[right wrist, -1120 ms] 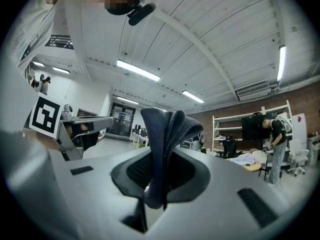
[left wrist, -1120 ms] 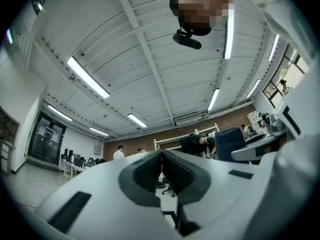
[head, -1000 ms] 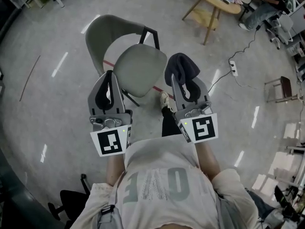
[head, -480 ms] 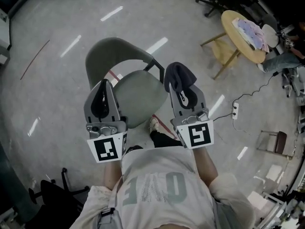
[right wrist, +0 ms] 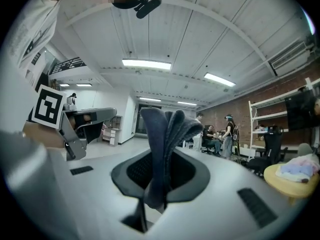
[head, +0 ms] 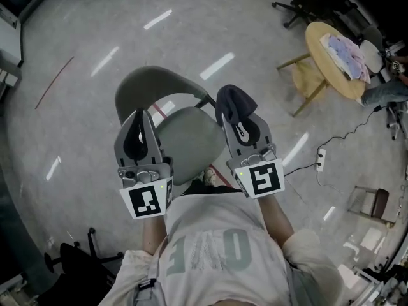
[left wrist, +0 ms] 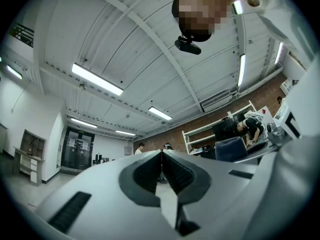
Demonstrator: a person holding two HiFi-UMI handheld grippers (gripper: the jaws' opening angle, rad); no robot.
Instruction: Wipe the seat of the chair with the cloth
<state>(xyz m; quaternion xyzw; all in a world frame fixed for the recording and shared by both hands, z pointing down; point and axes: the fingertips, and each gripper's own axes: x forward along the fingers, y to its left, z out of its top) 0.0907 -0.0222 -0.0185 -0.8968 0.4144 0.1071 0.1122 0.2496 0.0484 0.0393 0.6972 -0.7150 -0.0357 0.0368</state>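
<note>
A grey chair [head: 182,136] with a curved backrest [head: 143,85] stands on the floor below me in the head view, its round seat between my two grippers. My right gripper [head: 231,110] is shut on a dark grey cloth [head: 233,101], held above the seat's right edge; in the right gripper view the cloth [right wrist: 167,134] sticks up folded between the jaws. My left gripper [head: 139,121] hovers over the seat's left edge, shut with nothing in it; its jaws [left wrist: 161,171] meet in the left gripper view. Both grippers point upward, away from the seat.
A round wooden table [head: 335,50] with a pale bundle on it stands at the upper right. A power strip and cable [head: 320,160] lie on the floor to the right. A small stool [head: 373,203] and a black chair base [head: 70,260] sit near the edges.
The view has shifted so the chair sits more directly beneath the grippers. Both grippers keep their pose; the cloth stays held in the right one.
</note>
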